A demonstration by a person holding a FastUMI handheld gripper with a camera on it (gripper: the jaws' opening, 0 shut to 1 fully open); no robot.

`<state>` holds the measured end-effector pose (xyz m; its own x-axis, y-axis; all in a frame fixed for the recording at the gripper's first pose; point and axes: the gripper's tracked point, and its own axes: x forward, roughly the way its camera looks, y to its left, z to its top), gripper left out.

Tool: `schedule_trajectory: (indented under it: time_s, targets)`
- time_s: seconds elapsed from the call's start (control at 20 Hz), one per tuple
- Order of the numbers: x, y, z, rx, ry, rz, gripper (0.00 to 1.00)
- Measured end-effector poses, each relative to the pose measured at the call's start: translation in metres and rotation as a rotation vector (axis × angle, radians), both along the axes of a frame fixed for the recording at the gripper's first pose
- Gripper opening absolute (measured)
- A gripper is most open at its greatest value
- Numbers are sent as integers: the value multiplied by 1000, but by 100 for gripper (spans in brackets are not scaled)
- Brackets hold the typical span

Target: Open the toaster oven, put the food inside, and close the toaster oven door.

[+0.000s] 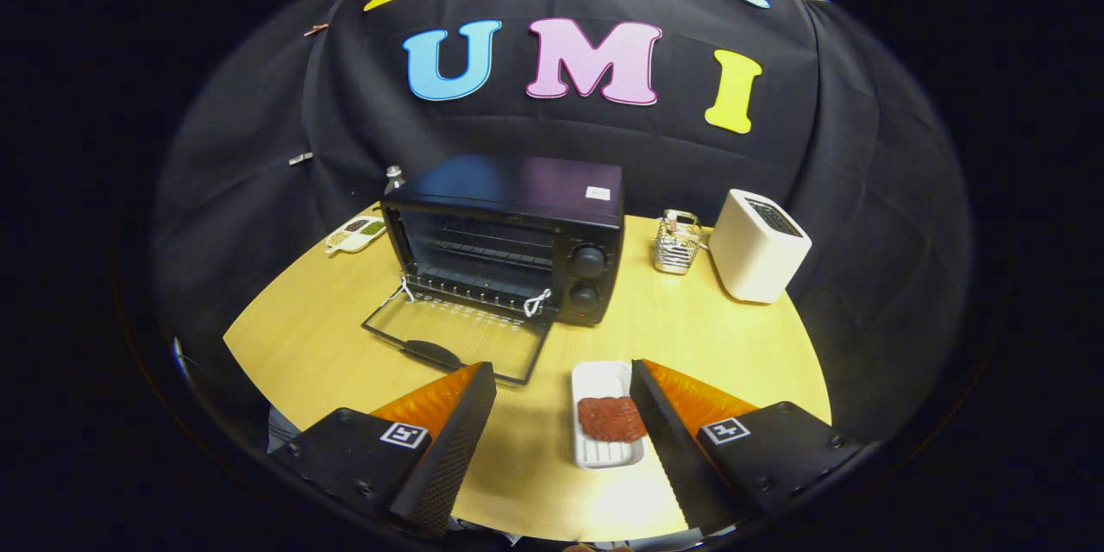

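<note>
A black toaster oven (517, 233) stands on the wooden table (716, 336), its glass door (457, 341) folded down flat toward me, and the wire rack shows inside. A white ribbed tray (604, 423) with a reddish slab of food (611, 418) lies on the table between my fingers, close against the right one. My gripper (562, 379) is open and hovers above the table, with nothing pressed between the fingers. The left finger (457, 423) reaches just short of the door's front edge with its black handle (431, 354).
A white pop-up toaster (759, 246) stands to the right of the oven, with a small wire holder (677, 243) between them. A white divided dish (355, 233) and a bottle (394, 179) sit behind the oven's left side. The table's round edge curves close on both sides.
</note>
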<state>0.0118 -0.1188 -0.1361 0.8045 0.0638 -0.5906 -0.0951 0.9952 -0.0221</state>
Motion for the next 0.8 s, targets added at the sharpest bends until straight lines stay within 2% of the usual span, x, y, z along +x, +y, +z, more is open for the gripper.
schedule_trajectory:
  time_s: [0.4,0.8]
  targets:
    - [4,-79,-57,134,179,32,99]
    - [12,-92,-109,303,331,106,96]
